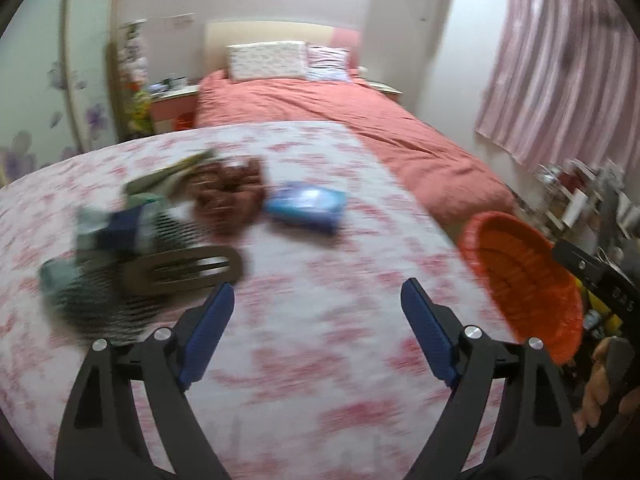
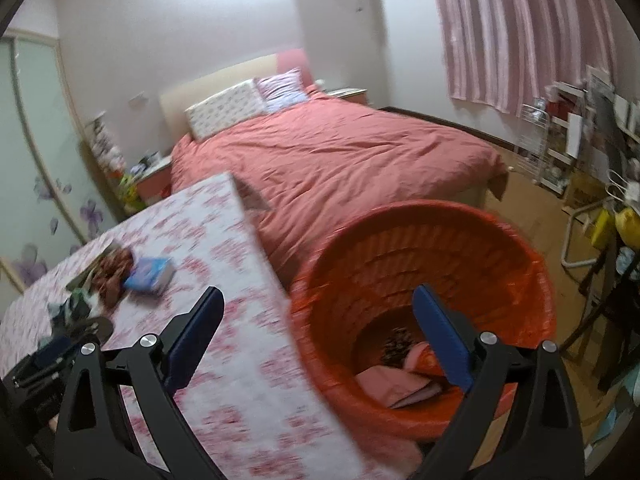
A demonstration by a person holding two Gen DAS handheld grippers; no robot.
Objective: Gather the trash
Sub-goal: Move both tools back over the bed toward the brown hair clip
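Note:
A table with a pink floral cloth (image 1: pixel 312 344) carries a pile of litter: a blue packet (image 1: pixel 306 202), a crumpled brown wrapper (image 1: pixel 230 196), a green wrapper (image 1: pixel 168 178) and dark striped items (image 1: pixel 120 264). My left gripper (image 1: pixel 316 300) is open and empty above the cloth, just right of the pile. An orange basket (image 2: pixel 424 280) stands beside the table's right edge with pink wrappers (image 2: pixel 400 384) inside. My right gripper (image 2: pixel 316 312) is open and empty over the basket's near rim. The pile also shows in the right wrist view (image 2: pixel 116 276).
A bed with a coral cover (image 2: pixel 340 160) lies behind the table. A pink curtain (image 2: pixel 520 32) hangs at the right. Cluttered shelves and a chair (image 2: pixel 580 184) crowd the right side. A nightstand (image 1: pixel 172 108) stands left of the bed.

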